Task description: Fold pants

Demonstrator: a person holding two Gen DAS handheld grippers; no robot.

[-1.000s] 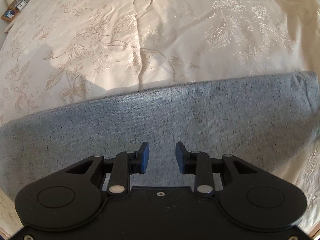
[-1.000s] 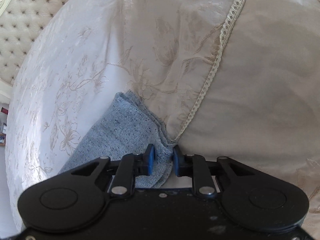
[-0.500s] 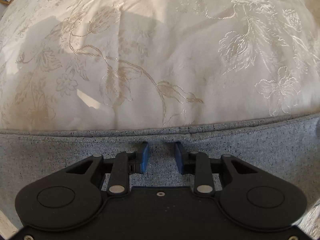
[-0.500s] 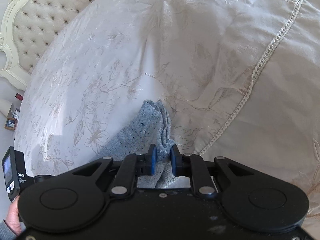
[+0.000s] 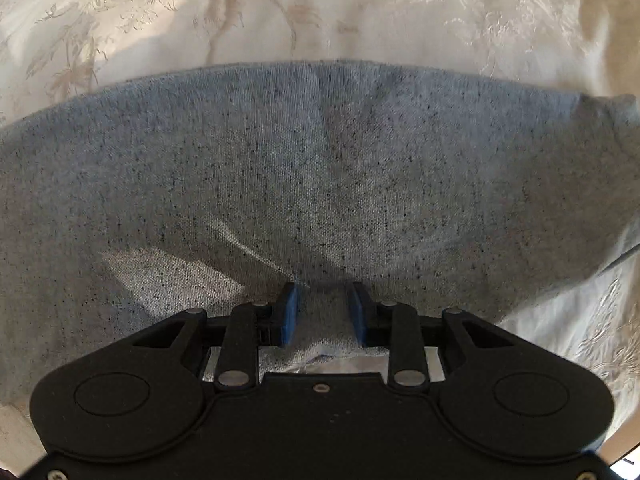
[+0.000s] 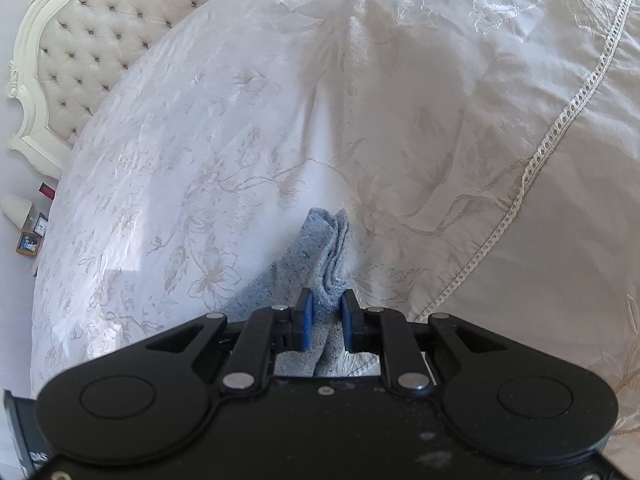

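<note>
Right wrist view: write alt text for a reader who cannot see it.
The right gripper pinches a bunched end of grey-blue pants above a cream floral bedspread. A lace-trimmed cover lies to the right and a tufted headboard stands at upper left.

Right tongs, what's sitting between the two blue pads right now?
A bunched fold of the grey pants lies between the right tongs, above the cream bedspread, in the right wrist view.
</note>
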